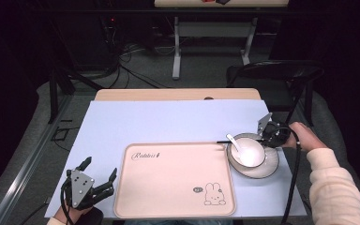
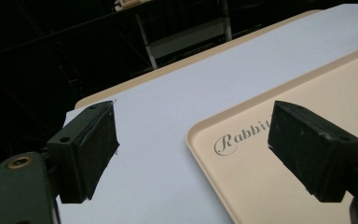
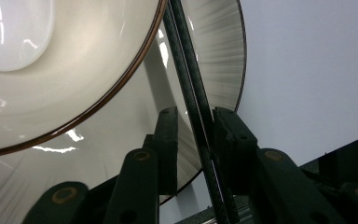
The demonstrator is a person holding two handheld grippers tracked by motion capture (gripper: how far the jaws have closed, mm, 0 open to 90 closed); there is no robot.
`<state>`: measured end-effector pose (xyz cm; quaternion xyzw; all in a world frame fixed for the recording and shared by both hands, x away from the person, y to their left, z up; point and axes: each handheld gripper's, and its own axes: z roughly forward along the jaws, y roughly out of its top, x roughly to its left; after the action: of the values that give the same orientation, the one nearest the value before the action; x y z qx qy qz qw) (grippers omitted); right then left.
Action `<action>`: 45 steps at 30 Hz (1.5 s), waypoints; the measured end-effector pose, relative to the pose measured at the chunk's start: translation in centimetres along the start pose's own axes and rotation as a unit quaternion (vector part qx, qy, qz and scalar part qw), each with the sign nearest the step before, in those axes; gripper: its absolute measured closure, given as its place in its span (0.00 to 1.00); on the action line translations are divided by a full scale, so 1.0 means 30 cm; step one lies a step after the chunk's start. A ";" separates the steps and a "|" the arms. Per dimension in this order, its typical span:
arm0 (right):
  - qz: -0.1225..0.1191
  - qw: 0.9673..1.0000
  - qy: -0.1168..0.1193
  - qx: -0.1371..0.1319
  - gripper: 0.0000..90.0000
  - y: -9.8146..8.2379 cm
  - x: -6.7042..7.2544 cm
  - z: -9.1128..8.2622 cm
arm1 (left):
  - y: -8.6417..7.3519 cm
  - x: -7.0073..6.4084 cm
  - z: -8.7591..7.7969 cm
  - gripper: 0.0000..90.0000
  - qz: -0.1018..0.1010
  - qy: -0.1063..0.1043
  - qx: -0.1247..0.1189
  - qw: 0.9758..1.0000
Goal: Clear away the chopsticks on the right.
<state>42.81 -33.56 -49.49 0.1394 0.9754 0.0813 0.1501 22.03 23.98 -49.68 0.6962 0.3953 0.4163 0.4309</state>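
A: Right side?
B: My right gripper (image 3: 196, 135) pinches black chopsticks (image 3: 191, 84) over the bowl (image 1: 247, 151), which sits on a plate (image 1: 268, 168) beside the tray (image 1: 168, 187).
A: Left?
B: My left gripper (image 2: 193, 149) is spread wide, nothing between, at the tray's corner.

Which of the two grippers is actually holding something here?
The right gripper, by the bowl and plate: its jaws pinch dark chopsticks lying across the bowl's rim. The left gripper stands open beside the tray, with nothing between its jaws.

Table (image 1: 178, 94), white sheet (image 1: 168, 123), tray (image 1: 173, 180), plate (image 1: 271, 168)
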 end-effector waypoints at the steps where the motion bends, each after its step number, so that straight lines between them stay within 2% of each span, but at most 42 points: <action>1: -0.005 1.000 0.000 0.002 0.81 0.001 -0.001 -0.002 | 0.000 0.000 0.000 0.17 0.000 0.000 0.000 1.000; 4: -0.015 1.000 0.009 0.012 0.82 0.001 0.001 0.001 | 0.000 0.000 0.000 0.17 0.001 0.000 0.000 1.000; 5: -0.010 1.000 0.011 0.020 0.82 0.001 0.004 0.001 | 0.000 0.000 0.000 0.17 0.001 0.000 0.000 1.000; 6: -0.014 1.000 0.012 0.015 0.83 0.000 0.003 0.007 | 0.000 0.000 0.000 0.17 0.000 0.000 0.000 1.000; 9: -0.015 1.000 0.015 0.024 0.84 0.004 0.005 0.012 | 0.000 0.000 0.000 0.17 0.001 0.000 0.000 1.000; 12: -0.028 0.999 0.022 0.029 0.86 0.013 0.004 0.025 | 0.000 0.000 0.000 0.17 0.001 0.000 0.000 1.000; 14: -0.025 0.999 0.026 0.036 0.86 0.016 0.007 0.028 | 0.000 0.000 0.000 0.17 0.001 0.000 0.000 1.000; 15: -0.029 0.999 0.028 0.035 0.87 0.018 0.005 0.035 | 0.000 0.000 0.001 0.17 0.000 0.000 0.000 1.000; 16: -0.029 0.998 0.037 0.047 0.91 0.021 0.005 0.042 | 0.000 0.000 0.000 0.17 0.001 0.000 0.000 1.000; 24: -0.038 0.997 0.054 0.049 0.94 0.022 0.003 0.048 | 0.000 0.000 0.000 0.17 0.001 0.000 0.000 1.000; 25: -0.043 0.997 0.056 0.042 0.94 0.019 0.000 0.049 | 0.000 0.000 0.001 0.17 0.000 0.000 0.000 1.000; 28: -0.037 0.997 0.061 0.043 0.94 0.016 0.002 0.047 | 0.000 0.000 0.000 0.17 0.000 0.000 0.000 1.000; 31: -0.042 0.997 0.058 0.038 0.94 0.019 0.001 0.032 | 0.000 0.000 0.001 0.17 0.001 0.000 0.001 1.000; 36: -0.041 0.998 0.037 0.030 0.94 0.023 -0.001 -0.001 | 0.000 -0.001 0.001 0.17 0.001 0.000 0.002 1.000; 37: -0.033 0.998 0.034 0.034 0.94 0.024 0.000 -0.011 | 0.000 -0.001 0.001 0.17 0.001 0.000 0.002 1.000; 38: -0.036 0.999 0.030 0.025 0.94 0.023 -0.007 -0.015 | 0.001 -0.001 0.001 0.17 0.001 0.000 0.002 1.000; 39: -0.033 0.999 0.025 0.029 0.94 0.025 -0.011 -0.023 | 0.001 -0.001 0.001 0.17 0.001 0.000 0.002 1.000; 40: -0.024 0.999 0.023 0.024 0.94 0.025 -0.017 -0.039 | 0.001 -0.001 0.001 0.17 0.001 0.000 0.002 1.000; 45: -0.024 0.999 0.015 0.025 0.94 0.033 -0.027 -0.063 | 0.001 -0.001 0.002 0.17 0.000 0.000 0.002 1.000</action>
<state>43.20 -33.07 -47.29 0.1180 0.9825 0.0549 0.1336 22.07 23.93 -49.69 0.6970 0.3961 0.4159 0.4293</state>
